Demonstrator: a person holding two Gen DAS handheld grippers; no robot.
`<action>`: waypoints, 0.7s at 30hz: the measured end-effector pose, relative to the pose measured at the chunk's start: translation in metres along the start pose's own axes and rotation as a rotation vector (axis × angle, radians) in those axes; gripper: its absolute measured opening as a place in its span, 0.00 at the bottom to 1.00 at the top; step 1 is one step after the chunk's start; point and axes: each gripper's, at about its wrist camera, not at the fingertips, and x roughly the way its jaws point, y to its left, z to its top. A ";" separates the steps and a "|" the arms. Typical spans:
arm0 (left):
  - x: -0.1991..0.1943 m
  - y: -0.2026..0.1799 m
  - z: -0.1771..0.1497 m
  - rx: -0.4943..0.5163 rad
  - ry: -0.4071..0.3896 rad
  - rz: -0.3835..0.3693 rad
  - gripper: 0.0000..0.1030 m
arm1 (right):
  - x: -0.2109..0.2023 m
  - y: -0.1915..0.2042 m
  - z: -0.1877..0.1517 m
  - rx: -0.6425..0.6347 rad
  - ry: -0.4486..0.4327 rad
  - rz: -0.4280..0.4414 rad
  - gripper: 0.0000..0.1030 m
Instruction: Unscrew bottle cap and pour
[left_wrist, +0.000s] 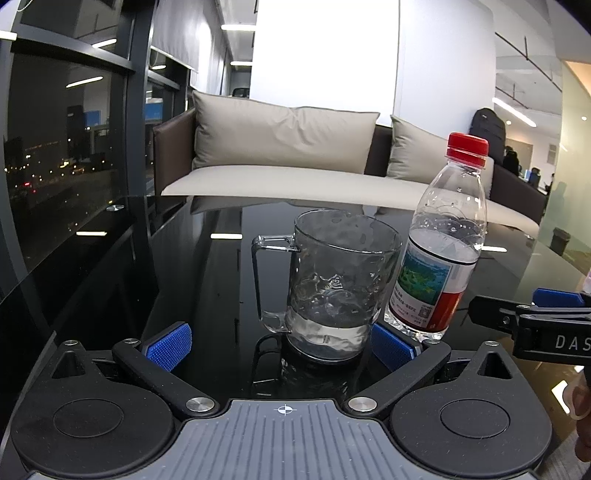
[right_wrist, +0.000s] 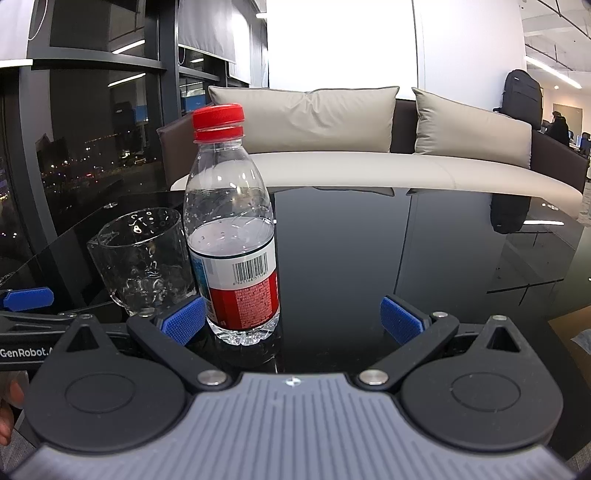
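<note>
From the left wrist view, the left gripper (left_wrist: 279, 341) is hovering low over the black table (left_wrist: 207, 280) with jaws spread wide, gripping nothing; the glass mug (left_wrist: 334, 284) is standing at twelve o'clock, the bottle (left_wrist: 439, 247) upright at one o'clock, red cap (left_wrist: 467, 148) on.

From the right wrist view, the right gripper (right_wrist: 294, 319) is also gaping wide, empty. The bottle (right_wrist: 234, 236) is standing at eleven o'clock just beside its left pad, axis vertical, so I'd judge this hand nearer.
</note>
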 end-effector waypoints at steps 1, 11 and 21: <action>0.000 0.000 0.000 0.001 -0.001 0.000 0.99 | 0.000 0.000 0.000 0.002 0.002 0.001 1.00; 0.004 -0.004 0.001 0.002 0.010 0.004 0.99 | 0.002 0.002 0.001 0.024 0.009 0.003 1.00; 0.001 0.000 0.002 -0.005 0.003 -0.003 0.99 | 0.001 -0.001 0.001 0.022 0.018 0.003 1.00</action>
